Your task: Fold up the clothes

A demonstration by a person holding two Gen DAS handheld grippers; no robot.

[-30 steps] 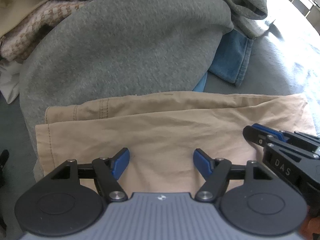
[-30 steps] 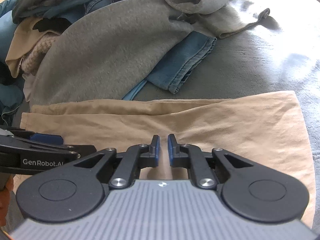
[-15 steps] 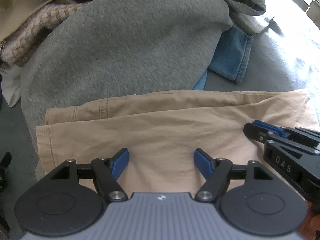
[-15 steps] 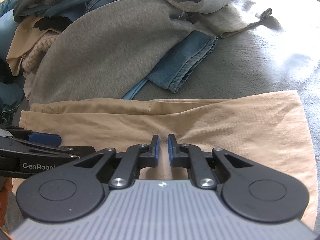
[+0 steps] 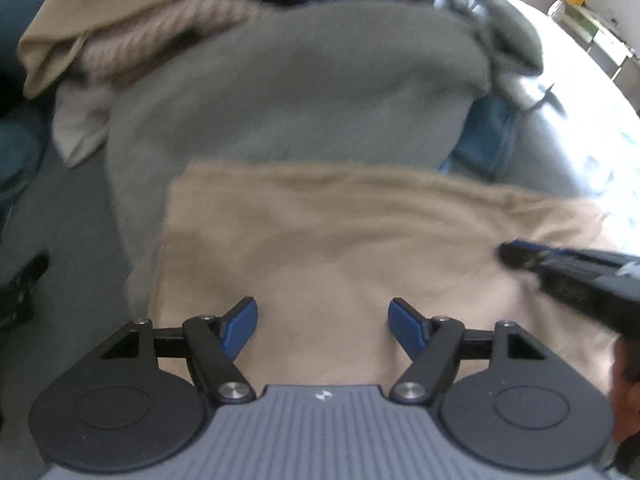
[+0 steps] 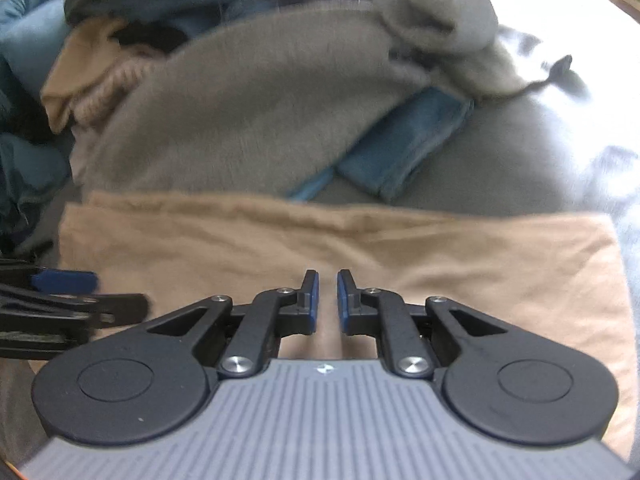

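Beige trousers (image 5: 340, 240) lie folded flat on the grey bed cover, also seen in the right wrist view (image 6: 440, 248). My left gripper (image 5: 322, 312) hovers open over their left part, with nothing between its blue pads. It shows at the left edge of the right wrist view (image 6: 64, 282). My right gripper (image 6: 324, 284) is shut over the middle of the trousers, only a narrow slit between its pads and no fabric pinched. Its tip (image 5: 516, 254) enters the left wrist view from the right. Both views are blurred.
A big grey sweatshirt (image 6: 240, 128) lies just behind the trousers, over blue jeans (image 6: 400, 152). A heap of clothes (image 5: 140, 48) fills the back left. The grey bed cover (image 6: 540, 152) stretches to the right, sunlit.
My left gripper has slid left toward the trousers' left edge, still open. The right gripper has stayed in place and shut.
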